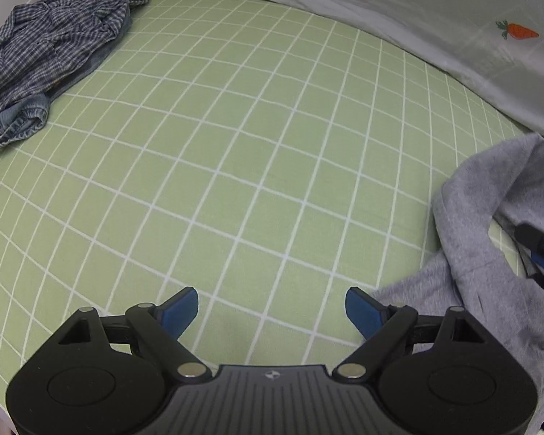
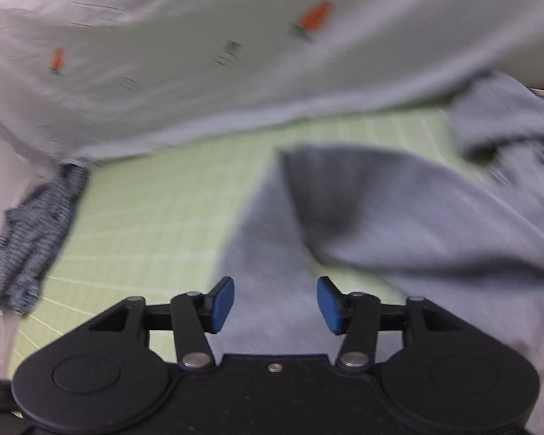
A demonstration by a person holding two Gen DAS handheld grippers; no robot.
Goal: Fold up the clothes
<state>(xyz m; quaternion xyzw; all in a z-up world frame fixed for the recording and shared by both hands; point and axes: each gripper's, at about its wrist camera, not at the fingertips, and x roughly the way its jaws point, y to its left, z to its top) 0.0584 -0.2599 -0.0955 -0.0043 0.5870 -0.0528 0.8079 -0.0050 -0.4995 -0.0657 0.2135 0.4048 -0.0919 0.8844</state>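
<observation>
Both tongs gape wide: left tongs (image 1: 272, 308) beside grey garment (image 1: 489, 253), right tongs (image 2: 275, 302) over it.

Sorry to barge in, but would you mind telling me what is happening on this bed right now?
A person is folding clothes with a handheld gripper in each hand. Both the left gripper and the right gripper are open and hold nothing. A rumpled grey garment lies on the green checked sheet in front of the right gripper, not yet folded. A blue plaid shirt lies heaped at the far left.
</observation>
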